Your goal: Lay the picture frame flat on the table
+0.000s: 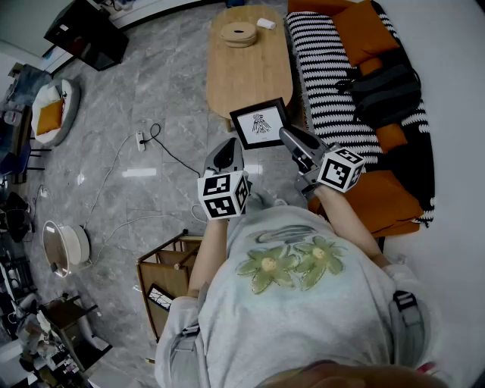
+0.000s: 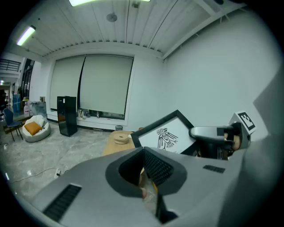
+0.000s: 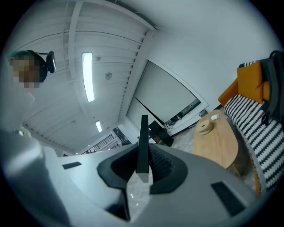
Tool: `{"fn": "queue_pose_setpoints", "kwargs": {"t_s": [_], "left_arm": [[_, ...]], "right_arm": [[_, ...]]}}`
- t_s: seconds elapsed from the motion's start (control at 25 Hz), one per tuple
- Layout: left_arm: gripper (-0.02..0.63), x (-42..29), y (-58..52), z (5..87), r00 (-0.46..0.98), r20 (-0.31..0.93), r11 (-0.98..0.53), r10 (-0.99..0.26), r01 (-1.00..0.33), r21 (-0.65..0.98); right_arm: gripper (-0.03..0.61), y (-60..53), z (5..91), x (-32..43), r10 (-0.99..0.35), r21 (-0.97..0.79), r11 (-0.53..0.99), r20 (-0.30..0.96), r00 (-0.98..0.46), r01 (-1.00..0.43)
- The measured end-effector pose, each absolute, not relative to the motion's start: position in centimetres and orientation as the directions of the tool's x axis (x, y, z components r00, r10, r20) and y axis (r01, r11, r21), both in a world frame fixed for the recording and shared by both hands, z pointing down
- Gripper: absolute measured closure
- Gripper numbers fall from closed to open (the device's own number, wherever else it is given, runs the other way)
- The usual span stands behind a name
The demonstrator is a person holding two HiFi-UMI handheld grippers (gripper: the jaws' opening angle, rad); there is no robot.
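Observation:
The picture frame [image 1: 260,123] is black with a white mat and a bird drawing. It hangs tilted in the air over the near end of the wooden coffee table [image 1: 250,64]. My right gripper [image 1: 287,136] is shut on the frame's right edge. In the right gripper view the frame [image 3: 142,142] stands edge-on between the pads. My left gripper [image 1: 226,147] is a little left of the frame and below it, shut with nothing in it. In the left gripper view the frame [image 2: 165,134] shows ahead with the right gripper [image 2: 208,133] at its side.
A round wooden piece [image 1: 239,33] and a small white object [image 1: 266,23] lie at the table's far end. A striped sofa [image 1: 326,76] with orange cushions and a black bag [image 1: 383,91] runs along the right. A power strip and cable [image 1: 142,139] lie on the floor to the left.

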State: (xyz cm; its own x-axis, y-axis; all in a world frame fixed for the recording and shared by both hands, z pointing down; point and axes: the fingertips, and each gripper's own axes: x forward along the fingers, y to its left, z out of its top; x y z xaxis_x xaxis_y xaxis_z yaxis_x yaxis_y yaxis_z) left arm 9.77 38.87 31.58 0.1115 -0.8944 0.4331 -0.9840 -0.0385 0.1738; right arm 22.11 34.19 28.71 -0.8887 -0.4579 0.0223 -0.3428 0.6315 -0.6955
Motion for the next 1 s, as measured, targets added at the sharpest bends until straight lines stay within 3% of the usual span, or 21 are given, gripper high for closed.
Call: {"fn": "queue_pose_setpoints", "kwargs": {"t_s": [0.52,1.0], "left_arm": [[0.595,9.4,38.3,33.0,0.083,0.448,0.022,-0.89,-0.975,0.223],[0.595,8.5,32.6,34.9,0.141,0.48,-0.033,-0.866,-0.974,0.226]], "right_arm": [[0.505,32.4,29.7,22.5,-0.434,-0.709,0.618,0.052,-0.899,-0.339],[0.505,27.4,31.5,20.6,-0.461,-0.714,0.586,0.094,-0.882,-0.383]]}}
